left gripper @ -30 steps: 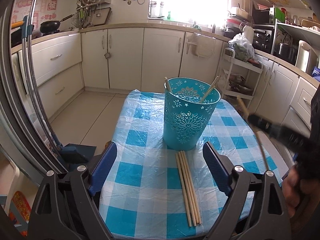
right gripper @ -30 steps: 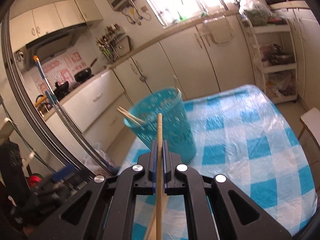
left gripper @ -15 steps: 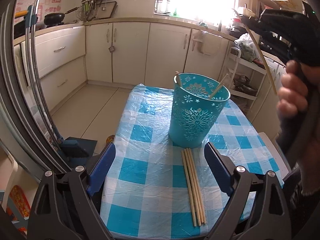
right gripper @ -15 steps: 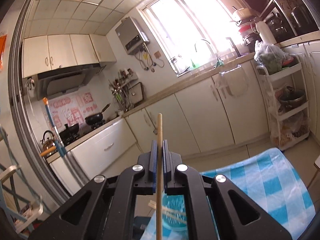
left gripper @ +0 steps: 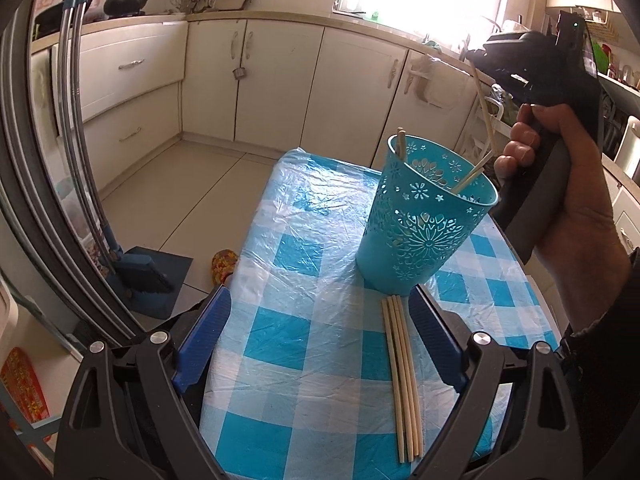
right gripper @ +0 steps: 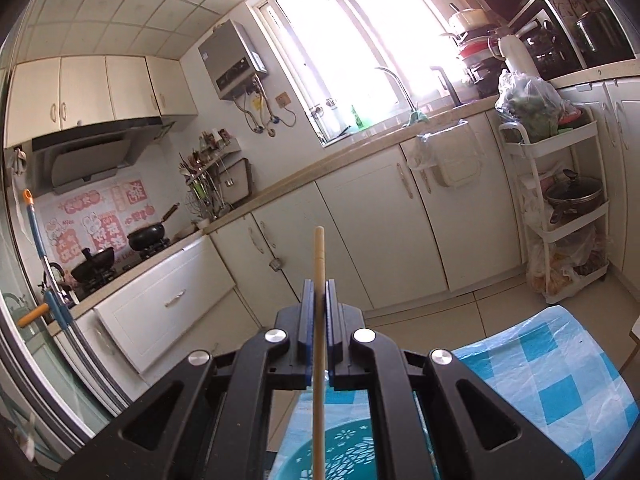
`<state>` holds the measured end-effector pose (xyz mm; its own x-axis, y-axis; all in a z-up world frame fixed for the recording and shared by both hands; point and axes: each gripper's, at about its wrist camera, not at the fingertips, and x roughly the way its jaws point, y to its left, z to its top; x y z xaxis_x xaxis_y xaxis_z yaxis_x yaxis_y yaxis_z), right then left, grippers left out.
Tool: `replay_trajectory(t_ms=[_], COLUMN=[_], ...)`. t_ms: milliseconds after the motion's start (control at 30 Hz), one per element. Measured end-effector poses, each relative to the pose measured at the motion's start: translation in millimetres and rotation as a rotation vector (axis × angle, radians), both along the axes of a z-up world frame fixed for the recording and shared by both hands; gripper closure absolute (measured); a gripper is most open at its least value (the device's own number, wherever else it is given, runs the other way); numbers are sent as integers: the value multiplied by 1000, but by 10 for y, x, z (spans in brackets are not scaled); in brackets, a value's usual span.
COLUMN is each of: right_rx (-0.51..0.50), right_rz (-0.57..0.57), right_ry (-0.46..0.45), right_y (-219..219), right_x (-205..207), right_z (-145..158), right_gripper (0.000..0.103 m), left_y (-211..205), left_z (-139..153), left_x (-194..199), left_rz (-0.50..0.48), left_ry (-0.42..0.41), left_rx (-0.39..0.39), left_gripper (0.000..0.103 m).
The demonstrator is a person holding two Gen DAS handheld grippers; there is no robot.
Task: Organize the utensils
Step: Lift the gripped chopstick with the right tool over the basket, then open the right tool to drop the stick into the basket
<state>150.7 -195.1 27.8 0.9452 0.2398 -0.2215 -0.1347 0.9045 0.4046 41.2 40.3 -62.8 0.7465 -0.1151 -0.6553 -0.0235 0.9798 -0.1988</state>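
A teal perforated cup [left gripper: 422, 216] stands on the blue-checked tablecloth [left gripper: 304, 344] with chopsticks leaning inside it. Several loose wooden chopsticks [left gripper: 402, 376] lie on the cloth in front of the cup, between my left gripper's fingers. My left gripper [left gripper: 320, 336] is open and empty, low over the near table edge. My right gripper [right gripper: 319, 292] is shut on one chopstick [right gripper: 318, 344] held upright; the cup's rim [right gripper: 340, 456] shows directly below it. In the left wrist view the right gripper [left gripper: 476, 62] hangs above the cup, its chopstick [left gripper: 485, 112] pointing down towards the rim.
White kitchen cabinets [left gripper: 256, 80] run behind the table. A white trolley [right gripper: 560, 216] with pots stands at the right. A broom and dustpan [left gripper: 140, 272] lean on the floor left of the table. A metal pole [left gripper: 76, 120] is close at the left.
The right gripper with its chopstick has come down from high at the right to just above the cup. The left gripper has shifted slightly nearer the cup.
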Motion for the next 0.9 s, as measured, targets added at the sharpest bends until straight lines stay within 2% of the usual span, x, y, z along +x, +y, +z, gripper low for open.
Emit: replay_trajectory(t_ms=[267,567,633,767,900], right_rx=[-33,-96,-115,-118,-112], right_rz=[7,85,92,86,71], right_ry=[27,89,99,95,68], right_y=[41,112,101,-11,-150], right_x=[78,-104,-179,-384,-757], right_z=[-69,-213,-240,-217,-162], right_gripper=[97,95,87,84,81], left_y=[7,32,25,1,-40], left_z=[-47,-16,13,69,126], left_x=[46,26,-1,-51,-116], left_rz=[-2,10,9,10,7], left_ry=[16,10,1,-15,-32], left_rx=[-12,-17,-13,1,23], left_gripper=[16,16,16,16,16])
